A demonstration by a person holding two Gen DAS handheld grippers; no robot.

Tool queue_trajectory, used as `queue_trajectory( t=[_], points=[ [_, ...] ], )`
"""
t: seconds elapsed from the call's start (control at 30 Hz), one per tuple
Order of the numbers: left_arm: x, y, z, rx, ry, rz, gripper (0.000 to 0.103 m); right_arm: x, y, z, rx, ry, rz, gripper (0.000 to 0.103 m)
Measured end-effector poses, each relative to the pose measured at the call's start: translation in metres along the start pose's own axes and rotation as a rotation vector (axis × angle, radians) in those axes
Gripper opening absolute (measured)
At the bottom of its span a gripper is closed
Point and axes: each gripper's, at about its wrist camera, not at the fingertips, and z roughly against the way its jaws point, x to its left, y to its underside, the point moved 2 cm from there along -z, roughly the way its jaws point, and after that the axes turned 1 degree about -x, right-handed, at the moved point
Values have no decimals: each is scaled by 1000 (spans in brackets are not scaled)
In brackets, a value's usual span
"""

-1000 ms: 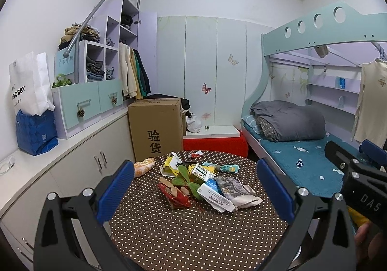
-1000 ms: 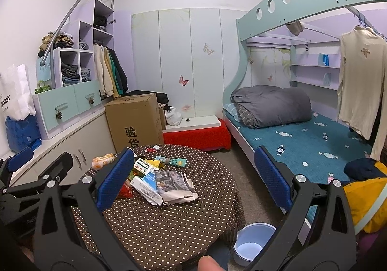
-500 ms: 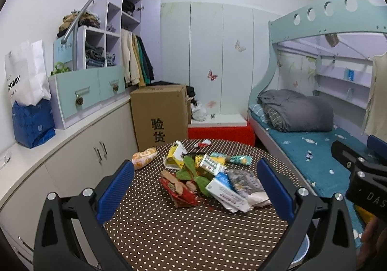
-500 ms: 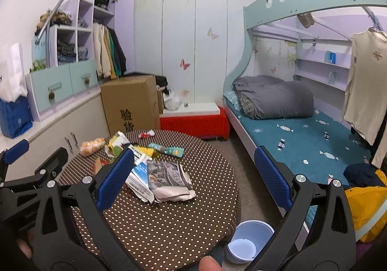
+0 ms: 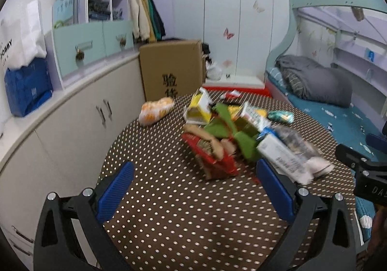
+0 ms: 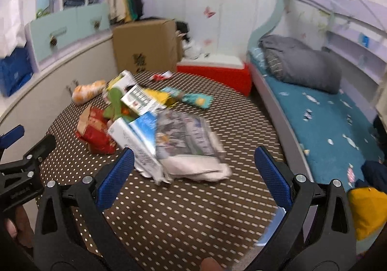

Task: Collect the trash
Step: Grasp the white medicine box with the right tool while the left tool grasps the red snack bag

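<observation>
A white paper bag (image 5: 21, 36) and a blue bag (image 5: 27, 86) are sitting on the counter (image 5: 72, 92) at the far left, with a cardboard box (image 5: 170, 69) standing on the floor past the counter's end. The round table (image 5: 169, 198) with its dotted brown cloth is filling the middle of both views. On its left side an orange bread packet (image 5: 156, 110) is lying apart from the rest. The main heap of trash (image 5: 232, 135) is lying near the middle of the table: a yellow and white carton (image 5: 198, 107), green wrappers (image 5: 229, 130), a red snack bag (image 5: 212, 155), a white and blue box (image 6: 134, 139) and a crumpled newspaper (image 6: 191, 147), all touching or overlapping. A teal wrapper (image 6: 197, 99) is lying just beyond the heap, and a small red and white scrap (image 6: 160, 75) is sitting near the far edge.

The left gripper (image 5: 193, 188) is hovering over the near part of the table with its fingers spread wide and nothing between them. The right gripper (image 6: 193, 169) is likewise gaping wide and empty, its fingers framing the newspaper from above. To the right, a grey blanket (image 6: 300, 63) is lying on the blue mattress (image 6: 321, 121) of the bunk bed, and a yellow bag (image 6: 367, 210) is resting at the far right.
</observation>
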Motion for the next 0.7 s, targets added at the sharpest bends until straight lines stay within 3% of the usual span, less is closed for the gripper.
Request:
queue_trajectory(
  t=[0.27, 0.4, 0.5, 0.53, 0.7],
  points=[
    [25, 2, -39, 80, -18, 25, 99, 53, -8, -49, 62, -131, 140, 97],
    [37, -6, -50, 100, -10, 56, 99, 76, -9, -69, 105, -145, 245, 80],
    [40, -16, -56, 110, 7, 71, 99, 81, -5, -87, 170, -122, 294, 46],
    [40, -21, -59, 110, 13, 75, 99, 79, -4, -90, 182, -125, 297, 41],
    [27, -33, -87, 176, 47, 71, 99, 61, -7, -86, 183, -181, 207, 39]
  ],
)
